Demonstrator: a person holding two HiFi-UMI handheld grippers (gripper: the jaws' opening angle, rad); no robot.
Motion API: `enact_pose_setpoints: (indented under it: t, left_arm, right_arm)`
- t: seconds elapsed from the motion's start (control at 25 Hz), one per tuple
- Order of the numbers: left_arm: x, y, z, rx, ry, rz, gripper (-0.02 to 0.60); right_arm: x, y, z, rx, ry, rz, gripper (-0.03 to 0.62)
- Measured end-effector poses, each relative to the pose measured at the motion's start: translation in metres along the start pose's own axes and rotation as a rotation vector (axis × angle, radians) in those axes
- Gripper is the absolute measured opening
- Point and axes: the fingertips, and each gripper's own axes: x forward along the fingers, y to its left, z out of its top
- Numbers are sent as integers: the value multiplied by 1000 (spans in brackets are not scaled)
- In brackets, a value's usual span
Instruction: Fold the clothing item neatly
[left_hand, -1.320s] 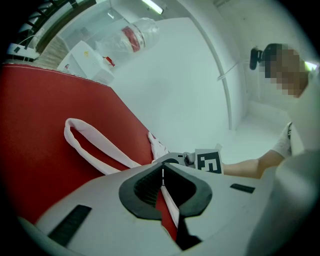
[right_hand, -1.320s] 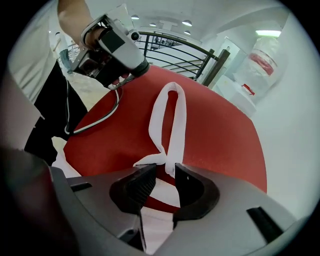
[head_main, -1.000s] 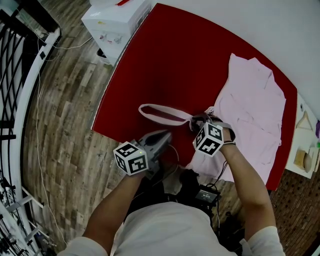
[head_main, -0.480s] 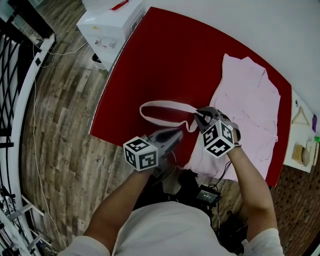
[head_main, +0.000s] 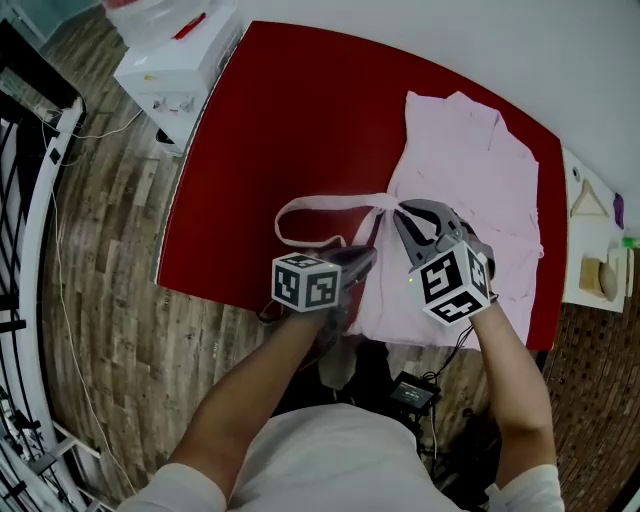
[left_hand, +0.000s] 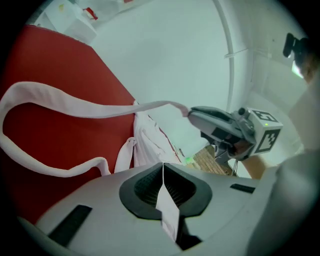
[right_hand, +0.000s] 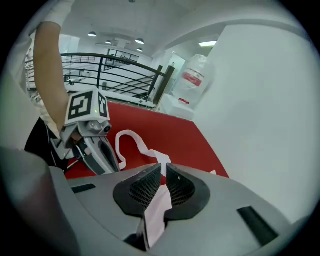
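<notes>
Lifted higher, our right gripper (head_main: 402, 212) has just closed its jaws on the long pale-pink fabric strap (head_main: 310, 205); our left gripper (head_main: 370, 254) is clamped tight on the pale-pink cotton garment (head_main: 470, 160), spread centre-right on the red table (head_main: 270, 120); folding barely begun, we judge

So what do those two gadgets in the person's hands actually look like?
The left gripper and right gripper are both grey plastic, with tapering tongs, black ribbed pads and a white cube of black square markers. The person wears a white short-sleeved shirt.

Objects by number.
One pale pink cloth garment (head_main: 470, 170), one red table (head_main: 290, 130), two grey grippers: left gripper (head_main: 368, 257), right gripper (head_main: 402, 210).
</notes>
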Motion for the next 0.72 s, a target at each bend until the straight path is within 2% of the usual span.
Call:
enact_pose_setpoints:
  t: [0.32, 0.72]
  left_arm:
    - [19, 30, -10, -105, 70, 143, 6]
    - [22, 46, -8, -125, 74, 282, 6]
  right_arm:
    - [-63, -48, -28, 42, -60, -117, 41]
    - [-123, -121, -117, 175, -30, -263, 41]
